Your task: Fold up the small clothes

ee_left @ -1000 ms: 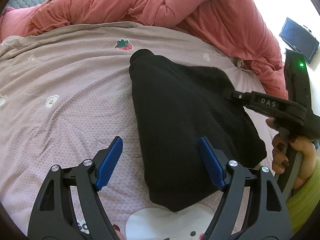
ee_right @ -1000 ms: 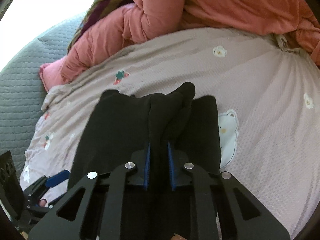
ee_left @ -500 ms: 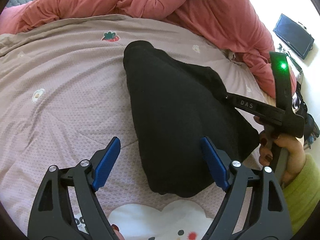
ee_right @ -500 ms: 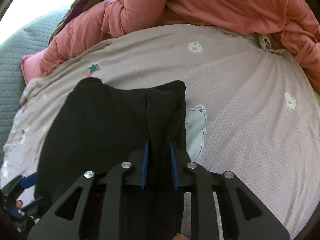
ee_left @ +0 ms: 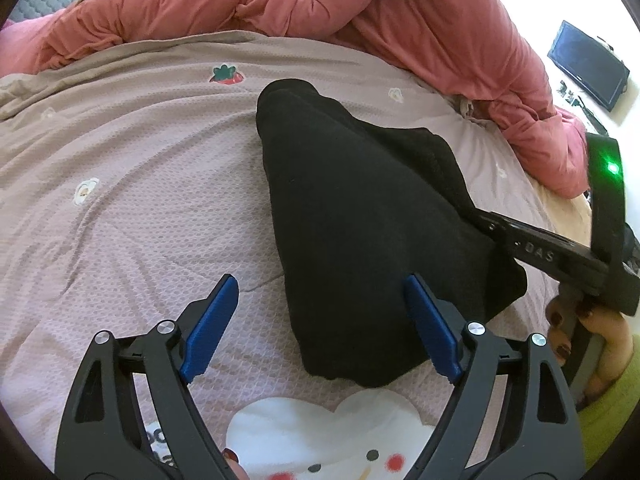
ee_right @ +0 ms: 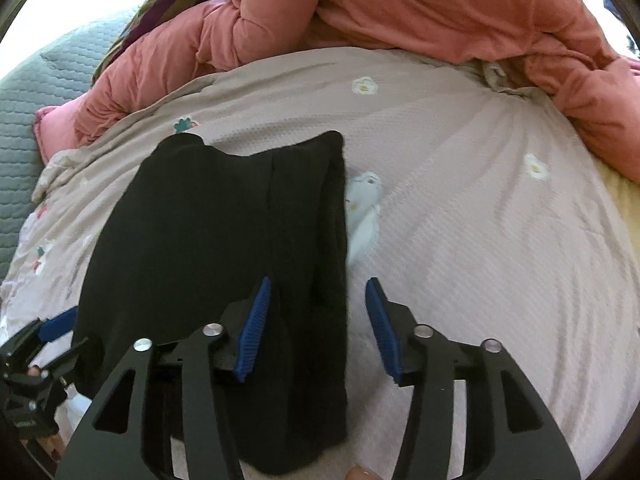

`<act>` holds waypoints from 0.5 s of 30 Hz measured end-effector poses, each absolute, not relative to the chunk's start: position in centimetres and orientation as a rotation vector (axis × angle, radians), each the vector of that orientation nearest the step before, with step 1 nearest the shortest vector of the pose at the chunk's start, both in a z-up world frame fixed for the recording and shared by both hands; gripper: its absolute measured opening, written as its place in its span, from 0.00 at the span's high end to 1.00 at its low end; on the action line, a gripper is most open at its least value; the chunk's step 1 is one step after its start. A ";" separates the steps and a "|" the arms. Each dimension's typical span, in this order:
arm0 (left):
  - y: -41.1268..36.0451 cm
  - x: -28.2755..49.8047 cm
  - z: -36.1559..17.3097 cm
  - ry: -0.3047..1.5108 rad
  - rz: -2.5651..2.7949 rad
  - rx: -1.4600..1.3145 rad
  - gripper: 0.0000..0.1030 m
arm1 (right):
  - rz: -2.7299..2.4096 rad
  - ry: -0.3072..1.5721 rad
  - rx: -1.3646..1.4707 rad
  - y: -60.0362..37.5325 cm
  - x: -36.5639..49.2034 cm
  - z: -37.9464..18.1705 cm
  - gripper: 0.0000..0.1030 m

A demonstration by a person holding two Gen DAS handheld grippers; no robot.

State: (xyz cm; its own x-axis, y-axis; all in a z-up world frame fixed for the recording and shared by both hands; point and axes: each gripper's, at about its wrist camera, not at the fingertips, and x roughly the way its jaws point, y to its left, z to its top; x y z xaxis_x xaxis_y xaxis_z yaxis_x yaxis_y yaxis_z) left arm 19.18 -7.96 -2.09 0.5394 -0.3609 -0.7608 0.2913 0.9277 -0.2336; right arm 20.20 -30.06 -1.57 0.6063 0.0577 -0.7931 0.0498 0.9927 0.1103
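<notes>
A small black garment (ee_left: 360, 220) lies folded on the pink patterned bedspread (ee_left: 140, 168). It also shows in the right wrist view (ee_right: 224, 248). My left gripper (ee_left: 324, 328) is open and empty, its blue pads over the garment's near edge. My right gripper (ee_right: 318, 324) is open, its jaws apart around the garment's right folded strip, which lies loose between them. The right gripper's body also shows at the right of the left wrist view (ee_left: 552, 256), at the garment's right edge.
A bunched salmon-pink quilt (ee_left: 320, 4) lies along the far side of the bed. A grey quilted surface (ee_right: 36, 92) is at the far left. A dark screen (ee_left: 584, 64) stands off the bed at the right. A white cartoon print (ee_left: 320, 436) is near me.
My right gripper was shut on the black garment's fold and has now opened, letting it go. The garment has settled flatter on the bed. My left gripper stayed open, barely moving.
</notes>
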 end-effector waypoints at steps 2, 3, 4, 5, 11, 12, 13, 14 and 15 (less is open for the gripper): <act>-7.8 18.8 -1.9 0.920 -0.385 -0.077 0.25 | -0.023 0.906 0.101 -30.1 19.1 -1.0 0.41; -7.7 18.7 -1.7 0.917 -0.381 -0.071 0.25 | -0.032 0.896 0.094 -30.2 18.5 -0.7 0.40; -7.6 18.5 -1.5 0.913 -0.378 -0.066 0.25 | -0.036 0.888 0.094 -30.3 18.1 -0.4 0.38; -7.6 18.3 -1.2 0.906 -0.375 -0.058 0.25 | -0.041 0.873 0.100 -30.5 17.2 0.1 0.32; -7.6 16.9 0.6 0.850 -0.351 0.003 0.17 | -0.084 0.777 0.123 -31.8 13.3 2.8 0.09; -7.6 16.6 0.8 0.843 -0.352 0.008 0.17 | -0.087 0.763 0.124 -31.9 12.8 3.2 0.08; -7.5 16.3 1.2 0.833 -0.351 0.015 0.15 | -0.085 0.753 0.125 -31.9 12.4 3.6 0.08; -7.5 16.2 1.4 0.828 -0.349 0.018 0.12 | -0.080 0.743 0.128 -32.0 12.0 4.0 0.07; -7.4 15.9 1.7 0.817 -0.345 0.023 0.11 | -0.076 0.735 0.129 -32.0 11.7 4.3 0.07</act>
